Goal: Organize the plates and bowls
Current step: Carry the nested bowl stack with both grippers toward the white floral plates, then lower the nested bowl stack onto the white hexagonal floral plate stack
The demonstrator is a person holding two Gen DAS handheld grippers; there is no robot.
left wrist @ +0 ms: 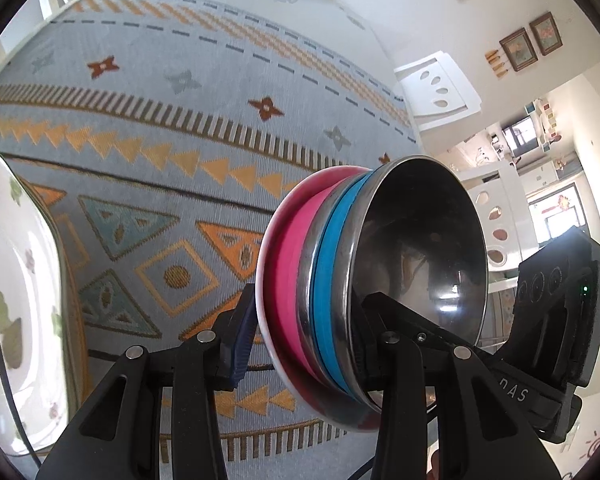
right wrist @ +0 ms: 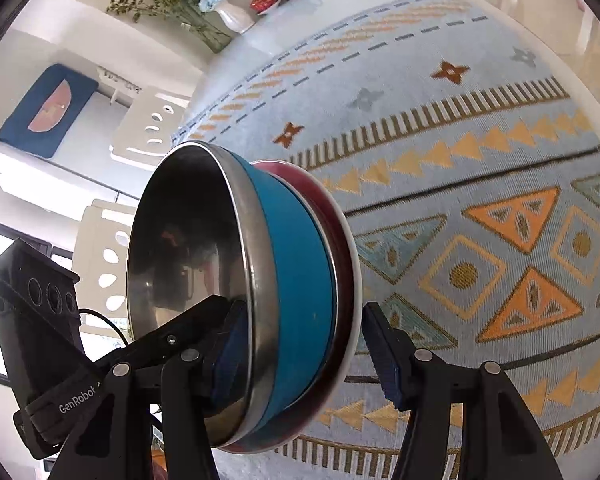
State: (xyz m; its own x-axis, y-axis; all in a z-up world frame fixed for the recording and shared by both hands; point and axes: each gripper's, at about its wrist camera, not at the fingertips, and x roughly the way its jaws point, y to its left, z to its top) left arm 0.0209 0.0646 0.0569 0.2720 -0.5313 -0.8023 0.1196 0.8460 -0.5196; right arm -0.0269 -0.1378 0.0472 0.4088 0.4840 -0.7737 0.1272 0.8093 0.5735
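In the left wrist view the left gripper [left wrist: 306, 336] is clamped on a nested stack held on edge above the patterned tablecloth [left wrist: 148, 128]: a steel bowl [left wrist: 420, 256] with a blue band [left wrist: 332, 280] sits inside a second steel bowl with a pink band [left wrist: 290, 264], and both sit on a white-rimmed plate [left wrist: 262, 280]. One pad presses the plate's underside, the other reaches inside the top bowl. A floral white bowl [left wrist: 16, 288] sits at the near left edge, and the other tool's body shows at the right. In the right wrist view the right gripper [right wrist: 300, 344] straddles the same stack from the opposite side; its left pad lies against the inside wall of the steel bowl [right wrist: 188, 248], but its right pad stands just clear of the plate [right wrist: 350, 280], so this jaw is open. Polished steel is likely slick and the plate breakable; pinching across the whole rim keeps the pieces nested, and the stack should stay level
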